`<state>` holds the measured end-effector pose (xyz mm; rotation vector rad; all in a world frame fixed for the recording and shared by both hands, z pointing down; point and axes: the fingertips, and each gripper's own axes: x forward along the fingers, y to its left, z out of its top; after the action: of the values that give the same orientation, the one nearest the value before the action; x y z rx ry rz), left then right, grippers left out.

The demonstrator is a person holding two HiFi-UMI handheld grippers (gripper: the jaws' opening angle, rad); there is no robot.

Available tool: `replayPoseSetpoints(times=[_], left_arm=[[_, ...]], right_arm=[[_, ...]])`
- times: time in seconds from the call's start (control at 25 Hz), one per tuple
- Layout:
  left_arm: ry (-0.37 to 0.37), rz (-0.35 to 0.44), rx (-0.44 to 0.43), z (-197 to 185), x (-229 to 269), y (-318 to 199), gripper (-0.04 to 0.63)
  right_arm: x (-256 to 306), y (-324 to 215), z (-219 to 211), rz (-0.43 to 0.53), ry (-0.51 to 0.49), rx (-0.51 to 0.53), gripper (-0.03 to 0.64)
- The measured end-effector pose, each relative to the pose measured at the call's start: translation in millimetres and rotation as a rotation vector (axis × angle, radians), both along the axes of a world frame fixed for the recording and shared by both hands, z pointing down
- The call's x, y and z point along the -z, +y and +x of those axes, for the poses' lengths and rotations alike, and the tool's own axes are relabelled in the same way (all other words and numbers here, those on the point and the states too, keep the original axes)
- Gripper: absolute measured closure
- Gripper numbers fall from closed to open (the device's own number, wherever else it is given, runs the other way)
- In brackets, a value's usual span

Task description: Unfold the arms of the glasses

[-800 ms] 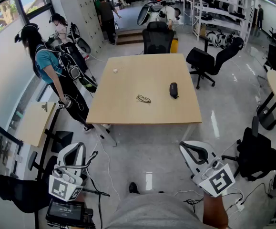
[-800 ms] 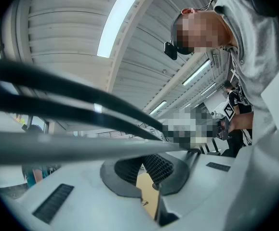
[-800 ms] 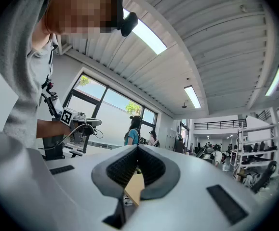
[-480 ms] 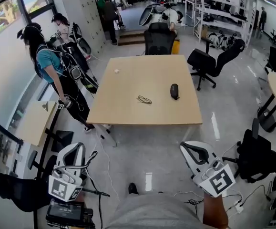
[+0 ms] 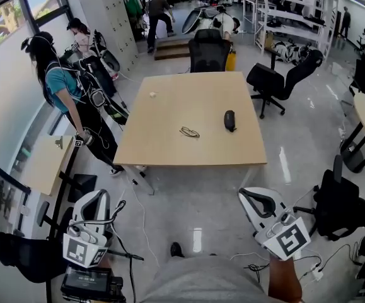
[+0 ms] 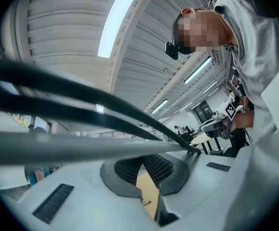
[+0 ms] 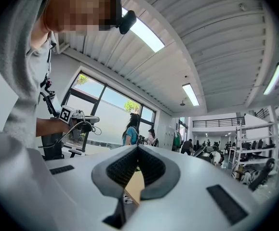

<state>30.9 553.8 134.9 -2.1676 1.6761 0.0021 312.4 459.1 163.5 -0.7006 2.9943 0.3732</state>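
Note:
The folded glasses (image 5: 190, 132) lie near the middle of a light wooden table (image 5: 169, 147), far ahead of me. Both grippers hang low beside my body, well short of the table. My left gripper (image 5: 99, 194) is at the lower left and my right gripper (image 5: 245, 194) at the lower right. Each has its jaws together with nothing between them. In the left gripper view the gripper (image 6: 144, 165) points toward the table (image 6: 148, 186), and the glasses (image 6: 145, 202) show as a small dark shape in the gap below the pads. The right gripper (image 7: 138, 149) also faces the table (image 7: 133, 186).
A black oval object (image 5: 230, 120) lies right of the glasses, and a small white item (image 5: 152, 94) sits at the table's far left. Black office chairs (image 5: 209, 50) (image 5: 277, 81) stand behind and right. A person in a teal shirt (image 5: 61, 87) stands left, beside a small side table (image 5: 43, 166).
A person at the back of the room has walked right. The grippers and the glasses have not moved.

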Motion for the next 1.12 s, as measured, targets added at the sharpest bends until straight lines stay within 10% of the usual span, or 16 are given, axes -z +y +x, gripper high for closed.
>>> replayPoseSetpoints(times=[0.48, 1.12], left_arm=[[-0.002, -0.034, -0.031, -21.2, -16.6, -20.4, 0.591], [0.065, -0.026, -0.086, -149.2, -37.7, -69.7, 0.591]], right_arm=[[-19.2, -11.2, -21.6, -0.073, 0.033, -0.011, 0.609], [-28.2, -46.5, -139.9, -0.088, 0.086, -0.083, 0.609]])
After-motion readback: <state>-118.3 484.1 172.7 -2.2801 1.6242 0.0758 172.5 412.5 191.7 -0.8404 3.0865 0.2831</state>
